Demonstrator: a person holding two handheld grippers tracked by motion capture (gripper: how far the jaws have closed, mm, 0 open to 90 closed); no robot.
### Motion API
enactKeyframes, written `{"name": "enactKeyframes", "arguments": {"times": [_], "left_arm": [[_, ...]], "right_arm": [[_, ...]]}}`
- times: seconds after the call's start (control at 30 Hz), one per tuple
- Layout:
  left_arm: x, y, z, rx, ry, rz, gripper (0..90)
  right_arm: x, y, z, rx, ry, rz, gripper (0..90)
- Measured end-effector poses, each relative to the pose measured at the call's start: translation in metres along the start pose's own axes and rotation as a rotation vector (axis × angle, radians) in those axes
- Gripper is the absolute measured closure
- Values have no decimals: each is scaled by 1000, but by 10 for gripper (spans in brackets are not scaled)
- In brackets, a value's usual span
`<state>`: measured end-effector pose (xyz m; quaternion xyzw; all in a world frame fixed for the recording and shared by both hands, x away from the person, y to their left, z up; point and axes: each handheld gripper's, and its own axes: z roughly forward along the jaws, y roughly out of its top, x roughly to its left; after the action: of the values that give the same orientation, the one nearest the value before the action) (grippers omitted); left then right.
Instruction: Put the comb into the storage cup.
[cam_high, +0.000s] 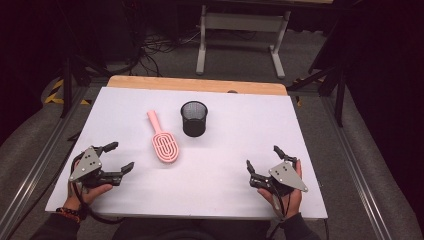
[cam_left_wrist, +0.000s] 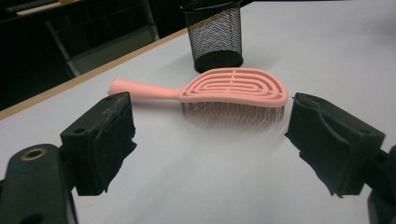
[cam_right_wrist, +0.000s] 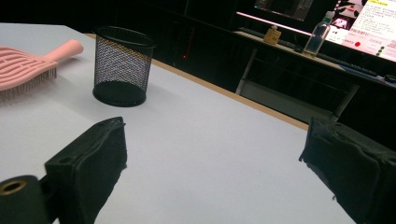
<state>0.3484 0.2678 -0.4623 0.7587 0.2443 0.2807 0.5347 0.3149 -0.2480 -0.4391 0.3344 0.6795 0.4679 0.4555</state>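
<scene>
A pink hairbrush (cam_high: 163, 140) lies bristles down on the white table top (cam_high: 225, 165), its handle pointing to the far left. Just right of it stands a black mesh cup (cam_high: 194, 118), upright and with nothing visible inside. My left gripper (cam_high: 121, 156) rests at the near left, open and holding nothing, its jaws pointing toward the hairbrush (cam_left_wrist: 229, 91) with the mesh cup (cam_left_wrist: 215, 35) behind it. Near the front right, my right gripper (cam_high: 263, 159) is open too, with bare table between its jaws. Its own view has the mesh cup (cam_right_wrist: 122, 65) and the hairbrush (cam_right_wrist: 32, 63) at the left.
A wooden strip (cam_high: 197, 84) runs along the table's far edge. Beyond it stand a grey table frame (cam_high: 240, 35) and cables on the floor. Dark metal rails flank the table on both sides. A bottle (cam_right_wrist: 318, 32) stands on a far desk.
</scene>
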Motion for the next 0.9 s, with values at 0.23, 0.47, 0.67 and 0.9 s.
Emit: {"name": "enactKeyframes", "arguments": {"times": [0.23, 0.47, 0.67, 0.9], "left_arm": [[-1, 1, -1, -12, -17, 11, 134], [8, -3, 2, -3, -32, -27, 153], [26, -4, 11, 29, -7, -79, 330], [41, 8, 18, 16, -1, -61, 718]], "right_arm": [[0, 4, -1, -13, 10, -1, 68], [1, 2, 3, 7, 11, 13, 68], [-3, -2, 7, 26, 7, 37, 70], [2, -3, 8, 35, 25, 21, 72]]}}
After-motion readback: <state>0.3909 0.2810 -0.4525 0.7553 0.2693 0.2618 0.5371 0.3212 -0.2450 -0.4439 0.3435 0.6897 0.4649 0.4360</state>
